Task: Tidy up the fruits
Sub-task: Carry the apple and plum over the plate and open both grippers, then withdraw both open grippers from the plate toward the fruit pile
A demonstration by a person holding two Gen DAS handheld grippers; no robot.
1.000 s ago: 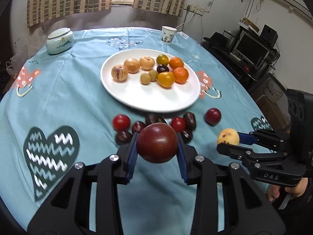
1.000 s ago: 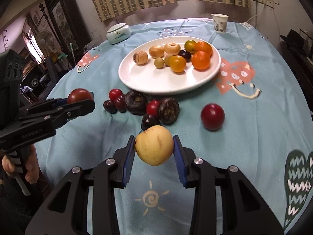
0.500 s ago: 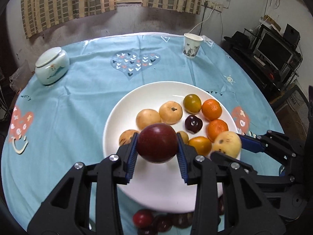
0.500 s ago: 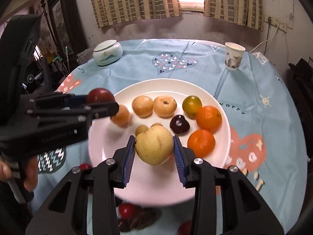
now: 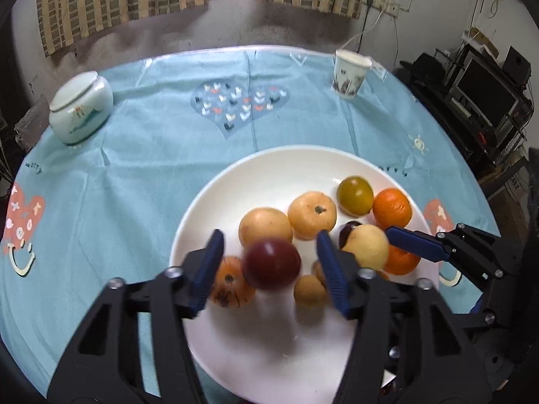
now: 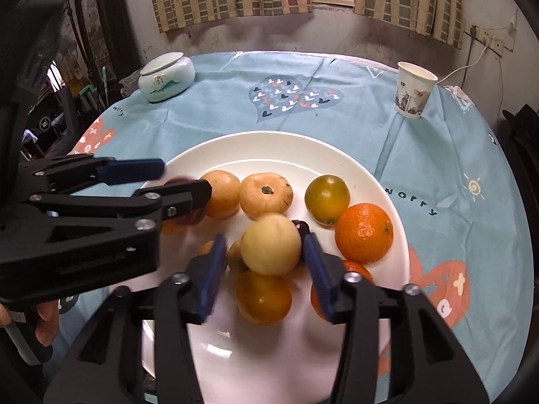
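Both tools are hanging over the white plate [image 5: 202,208] and letting go at once. The left gripper [image 5: 269,266] is spreading its jaws, and the dark red plum [image 5: 271,264] is sitting loose between the blue pads with a gap on either side, blurred, just in front of a tan fruit [image 5: 265,231]. The right gripper [image 6: 266,262] is opening too; the pale yellow fruit [image 6: 271,244] lies between its pads with a clear gap on the left, resting among the pile, above an orange-yellow fruit [image 6: 263,297] and beside a tangerine [image 6: 364,233]. Further out, a paper cup [image 6: 413,90] and a lidded ceramic jar [image 5: 80,111] are standing on the blue tablecloth [image 5: 151,155].
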